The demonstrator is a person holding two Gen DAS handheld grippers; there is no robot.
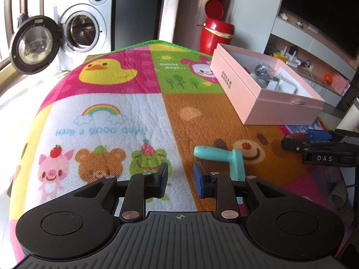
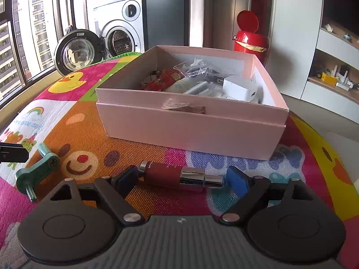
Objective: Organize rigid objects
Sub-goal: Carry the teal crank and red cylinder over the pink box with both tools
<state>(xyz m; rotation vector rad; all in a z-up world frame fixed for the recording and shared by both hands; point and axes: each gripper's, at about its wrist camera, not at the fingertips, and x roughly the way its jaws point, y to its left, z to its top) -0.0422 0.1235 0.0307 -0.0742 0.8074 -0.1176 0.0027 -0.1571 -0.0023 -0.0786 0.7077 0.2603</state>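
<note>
A pink open box [image 2: 190, 132] stands on the cartoon play mat [image 2: 74, 116]; it also shows in the left wrist view [image 1: 253, 98] at the right. It holds a white charger [image 2: 241, 88], a red packet [image 2: 163, 79] and several small items. My right gripper [image 2: 180, 180] is shut end to end on a red and chrome cylinder [image 2: 177, 176], just in front of the box. A teal crank handle [image 1: 224, 159] lies on the mat; it also shows in the right wrist view [image 2: 37, 170]. My left gripper [image 1: 180, 180] is open and empty, its right finger beside the handle.
A washing machine [image 1: 83, 22] with its door open stands beyond the mat's far edge. A red bin [image 1: 216, 31] stands behind the box. Shelves [image 2: 332, 76] line the right wall. The right gripper shows in the left wrist view [image 1: 318, 141] at the right.
</note>
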